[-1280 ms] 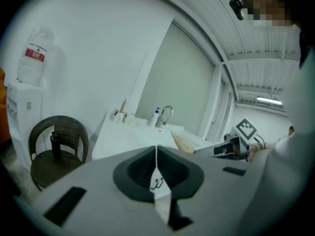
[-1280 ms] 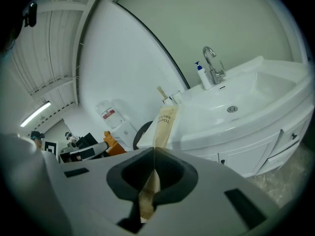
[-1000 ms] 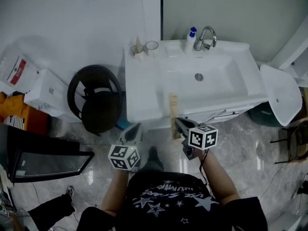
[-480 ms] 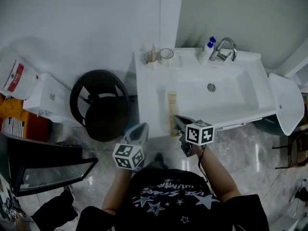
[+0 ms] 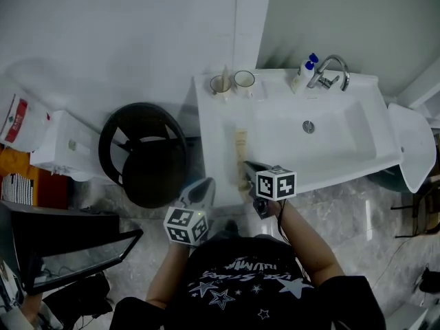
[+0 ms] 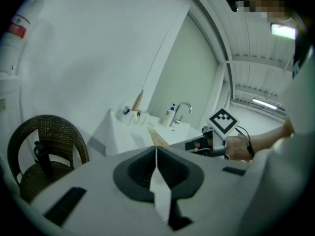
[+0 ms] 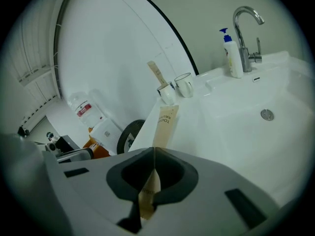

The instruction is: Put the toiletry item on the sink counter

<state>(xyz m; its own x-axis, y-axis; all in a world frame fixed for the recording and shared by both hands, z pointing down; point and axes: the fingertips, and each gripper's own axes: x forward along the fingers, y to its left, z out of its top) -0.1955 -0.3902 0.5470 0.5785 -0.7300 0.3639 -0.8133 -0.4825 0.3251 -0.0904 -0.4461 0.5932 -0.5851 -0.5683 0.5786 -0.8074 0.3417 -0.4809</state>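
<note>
Gripping the packet by its near end with the right gripper, jaws pinched flat on the card. Hanging over the left strip of the counter, beside the basin, far end aimed at the cups; cannot tell whether touching down yet. Best to lower it level until flat along that strip, stopping short of the cups and away from the basin's slope, probably slick. Then part the jaws only slightly and draw straight back, so as not to drag so light a packet over the front edge. Nothing in the left gripper, jaws pressed together, low near the chair and well out of the way.
</note>
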